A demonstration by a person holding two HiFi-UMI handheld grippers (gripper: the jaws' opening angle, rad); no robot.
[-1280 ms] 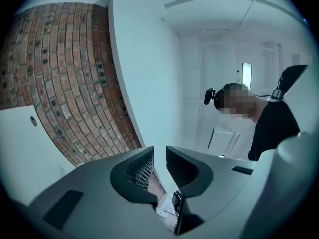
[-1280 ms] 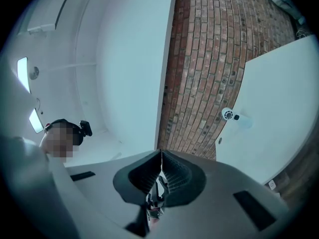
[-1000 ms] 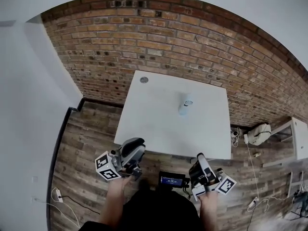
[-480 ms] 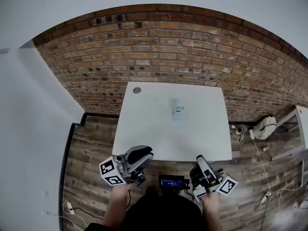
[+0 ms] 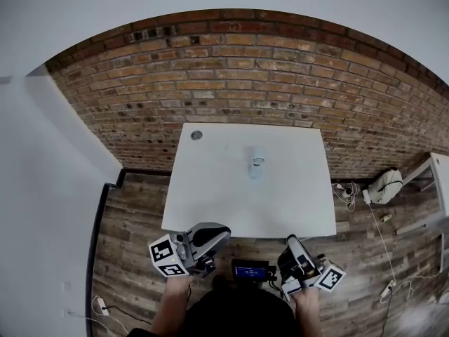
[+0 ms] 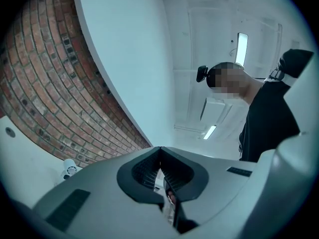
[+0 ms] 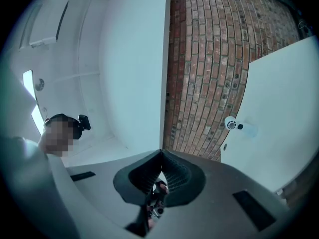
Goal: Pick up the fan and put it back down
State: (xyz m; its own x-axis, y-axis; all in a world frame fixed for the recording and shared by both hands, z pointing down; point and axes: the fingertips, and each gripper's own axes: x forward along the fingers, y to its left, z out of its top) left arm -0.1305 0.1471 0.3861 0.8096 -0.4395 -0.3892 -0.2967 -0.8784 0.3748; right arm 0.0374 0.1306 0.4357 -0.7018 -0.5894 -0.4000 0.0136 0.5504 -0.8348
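The small white fan point(image 5: 257, 163) stands upright on the white table point(image 5: 210, 202), a little behind its middle. Both grippers hang in front of the table's near edge, well short of the fan and tilted upward. My left gripper point(image 5: 222, 231) is closing, its tips meeting with nothing between them point(image 6: 160, 147). My right gripper point(image 5: 290, 241) is shut and empty too point(image 7: 161, 151). In the left gripper view the fan point(image 6: 69, 168) sits low at the left. The right gripper view shows the fan point(image 7: 232, 124) at the right, on the tabletop.
A brick wall point(image 5: 231, 83) runs behind the table, with a white wall point(image 5: 42, 174) on the left. A round grommet point(image 5: 196, 135) sits in the table's back left corner. On the wood floor to the right lie a white bag point(image 5: 384, 187) and cables point(image 5: 345, 191).
The head view has shifted, so the table sits more squarely ahead. My left gripper has moved right and turned toward the table edge. The right gripper has drifted slightly. The fan has not moved.
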